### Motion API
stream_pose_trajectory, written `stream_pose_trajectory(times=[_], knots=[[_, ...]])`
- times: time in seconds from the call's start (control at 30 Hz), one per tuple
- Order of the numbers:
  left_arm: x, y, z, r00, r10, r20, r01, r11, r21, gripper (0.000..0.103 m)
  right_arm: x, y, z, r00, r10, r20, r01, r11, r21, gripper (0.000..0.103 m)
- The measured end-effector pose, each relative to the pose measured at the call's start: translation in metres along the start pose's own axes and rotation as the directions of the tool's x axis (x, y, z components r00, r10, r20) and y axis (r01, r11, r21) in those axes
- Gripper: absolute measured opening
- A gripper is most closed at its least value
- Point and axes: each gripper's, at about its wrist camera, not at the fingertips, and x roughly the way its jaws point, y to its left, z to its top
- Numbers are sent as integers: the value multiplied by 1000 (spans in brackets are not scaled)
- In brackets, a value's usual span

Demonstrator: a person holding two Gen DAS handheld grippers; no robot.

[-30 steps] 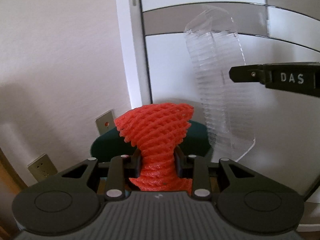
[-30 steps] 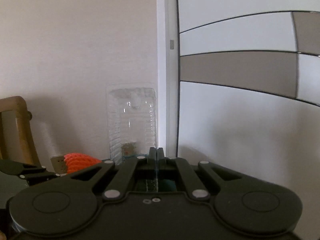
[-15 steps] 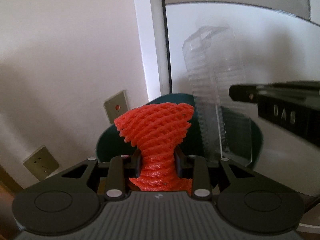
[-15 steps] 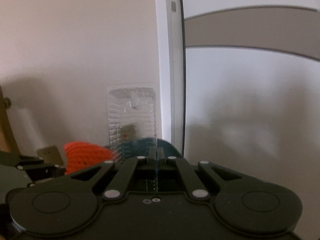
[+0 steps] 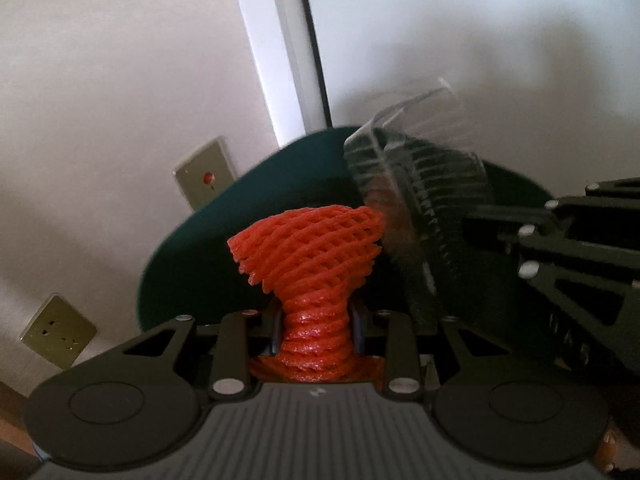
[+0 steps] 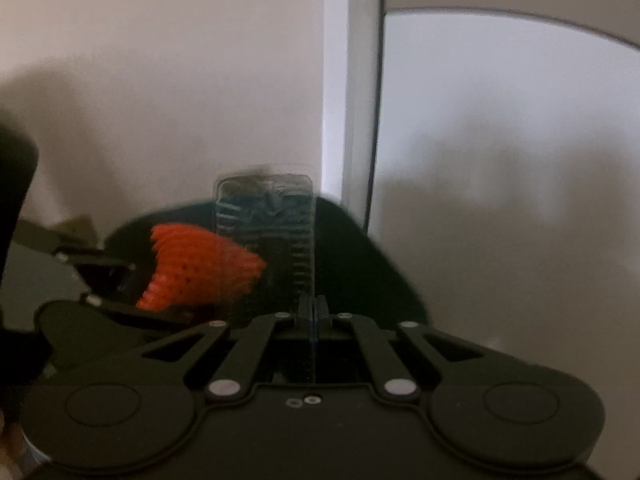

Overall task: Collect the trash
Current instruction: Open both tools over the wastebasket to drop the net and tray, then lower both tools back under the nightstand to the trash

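Observation:
My left gripper (image 5: 316,320) is shut on an orange-red foam fruit net (image 5: 308,252), squeezed at its waist and flaring out above the fingers. My right gripper (image 6: 313,308) is shut on the edge of a clear ribbed plastic tray (image 6: 266,232), which stands upright ahead of it. Both pieces hang over the round opening of a dark green bin (image 5: 224,232). In the left wrist view the clear tray (image 5: 420,208) is to the right of the net, with the right gripper (image 5: 480,220) coming in from the right edge. In the right wrist view the net (image 6: 196,272) shows at left.
A white wall stands behind the bin, with two metal wall plates (image 5: 204,178) (image 5: 58,332) at left. A white door frame (image 5: 272,52) and a pale door (image 5: 480,40) rise behind the bin on the right.
Both grippers have come down and tilted toward the green bin, which now fills the middle of both views. The net and the clear tray stay gripped and have drawn close together over the opening.

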Motion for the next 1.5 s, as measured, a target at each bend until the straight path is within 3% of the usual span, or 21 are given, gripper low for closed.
stream_pose_trajectory(times=[0.23, 0.3, 0.37, 0.53, 0.63, 1.0, 1.23, 1.5], knots=[[7, -9, -7, 998, -6, -56, 7, 999, 32, 32, -2, 5, -7, 999, 20, -44, -21, 999, -31, 11], [6, -10, -9, 998, -3, -58, 5, 1000, 30, 51, -8, 8, -7, 999, 18, -37, -20, 999, -44, 12], [2, -8, -10, 999, 1, -49, 0, 1000, 24, 62, -9, 6, -1, 999, 25, -35, -26, 999, -39, 14], [-12, 1, -10, 1000, -14, -17, 14, 1000, -11, 66, -27, 1, 3, 999, 29, -13, -29, 999, -35, 19], [-24, 2, -8, 1000, -17, 5, 17, 1000, -22, 80, -47, -4, 3, 999, 31, 12, -31, 999, -11, 30], [-67, 4, -12, 999, -48, 22, 50, 993, -109, 80, -130, -35, 3, 994, 46, 101, -48, 999, 26, 35], [-113, -14, -26, 992, -80, 98, 90, 990, -106, 80, -185, -54, -19, 988, 51, 144, -59, 997, 50, 41], [-162, -46, -51, 986, -99, 137, 110, 991, -79, 81, -216, -76, -53, 987, 45, 152, -58, 995, 81, 46]])
